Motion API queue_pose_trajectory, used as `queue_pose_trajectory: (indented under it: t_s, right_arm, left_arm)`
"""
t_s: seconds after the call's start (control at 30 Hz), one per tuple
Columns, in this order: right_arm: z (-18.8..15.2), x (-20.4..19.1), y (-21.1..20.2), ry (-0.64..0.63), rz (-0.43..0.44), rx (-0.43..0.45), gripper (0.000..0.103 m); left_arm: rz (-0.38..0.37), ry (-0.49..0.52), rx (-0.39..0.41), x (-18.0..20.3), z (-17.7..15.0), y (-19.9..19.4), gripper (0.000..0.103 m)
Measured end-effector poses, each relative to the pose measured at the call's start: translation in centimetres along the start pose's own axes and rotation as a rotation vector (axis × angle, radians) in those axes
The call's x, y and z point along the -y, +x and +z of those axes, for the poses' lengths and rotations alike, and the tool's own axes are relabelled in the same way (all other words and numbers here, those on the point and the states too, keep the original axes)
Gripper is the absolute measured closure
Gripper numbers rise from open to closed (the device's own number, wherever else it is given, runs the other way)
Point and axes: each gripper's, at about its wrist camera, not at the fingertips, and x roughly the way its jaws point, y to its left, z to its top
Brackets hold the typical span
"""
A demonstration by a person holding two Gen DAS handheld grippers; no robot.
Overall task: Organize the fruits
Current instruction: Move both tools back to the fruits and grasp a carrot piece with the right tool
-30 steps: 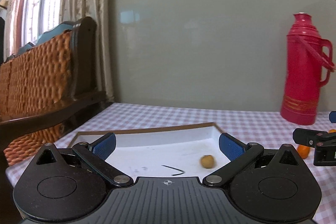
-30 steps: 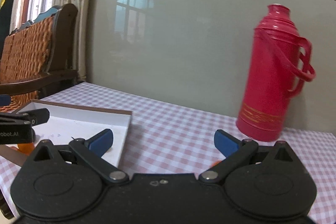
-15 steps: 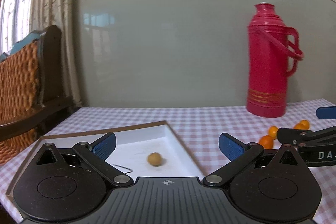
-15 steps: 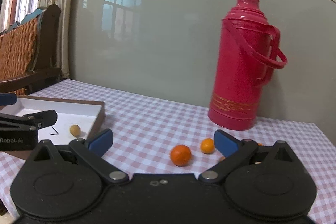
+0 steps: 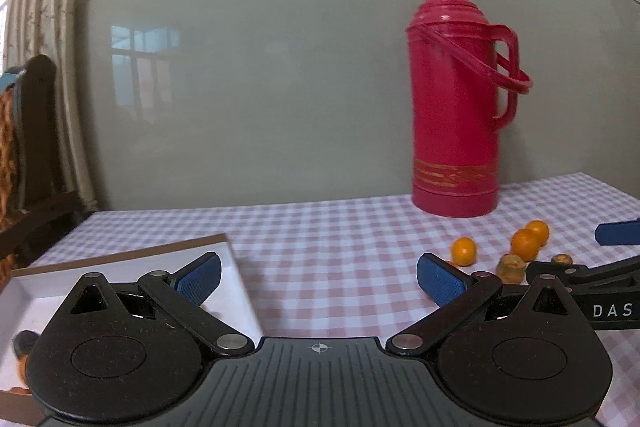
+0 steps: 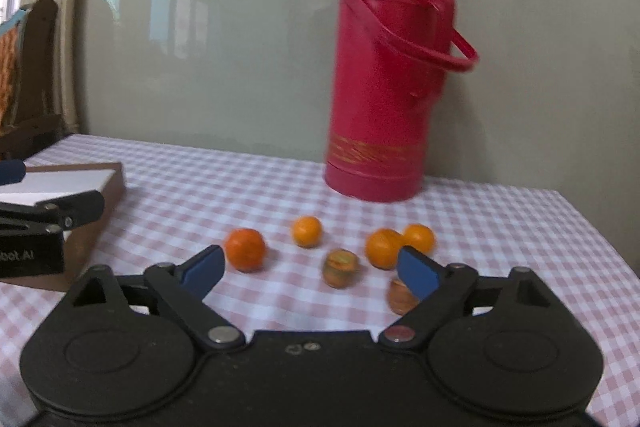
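Observation:
Several small oranges lie loose on the checked tablecloth: one point(image 6: 245, 250) at the left, one point(image 6: 307, 231) in the middle, and a pair point(image 6: 383, 249) on the right. Two brownish fruits point(image 6: 341, 268) point(image 6: 402, 297) lie nearer to me. My right gripper point(image 6: 312, 269) hangs just short of them, its jaws closing with nothing pressed between them. My left gripper point(image 5: 320, 279) is open and empty beside the right wall of the white box point(image 5: 236, 267). The same oranges point(image 5: 464, 250) show at its right.
A tall red thermos point(image 6: 380, 87) stands at the back of the table by the grey wall. The brown-rimmed box point(image 6: 112, 183) sits at the table's left end. A wooden chair point(image 5: 28, 131) stands beyond that end. The table's right edge runs close behind the fruits.
Both views have swung to the right. The box has slid off to the left and the loose fruits have come into view. The right jaws stand a little narrower.

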Motion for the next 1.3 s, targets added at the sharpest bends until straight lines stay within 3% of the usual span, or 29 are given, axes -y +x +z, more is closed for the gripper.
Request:
queue_pose_trajectory:
  t_s: [0.23,0.47,0.63,0.73,0.93,1.07,1.23,1.3]
  right_arm:
    - [-0.9,2.5,1.6,0.026,-0.050,-0.047,0.024]
    - [-1.0,3.9,4.1,0.051,-0.076,-0.104,0.032]
    - [-1.2,4.5,5.7,0.066,-0.073,-0.141,0.041]
    - [-1.2,4.8,6.5,0.072,-0.064,-0.158,0.048]
    - [-1.1,5.3,7.4,0.080,-0.054,-0.179,0.052]
    - [-1.1,5.8,7.7,0.099,-0.044,-0.192,0.066]
    - [-1.1,5.9,7.8,0.105,-0.040,-0.199,0.071]
    - [-1.1,6.1,7.8,0.109,-0.040,-0.200,0.077]
  left_arm:
    - [-0.045,0.028,-0.030,2.5,-0.2,2.0,0.000]
    - [-0.064,0.072,-0.090,5.0,-0.4,4.7,0.000]
    - [-0.084,0.048,-0.118,5.5,-0.6,6.2,0.001]
    - [-0.104,0.037,-0.170,5.9,-0.8,7.6,0.016]
    - [-0.131,0.052,-0.212,7.2,-1.1,9.1,0.018]
    - [-0.150,0.056,-0.236,7.9,-1.1,9.7,0.028]
    - [-0.166,0.068,-0.260,8.8,-1.0,10.5,0.032]
    - [-0.164,0.080,-0.282,9.1,-1.0,10.9,0.040]
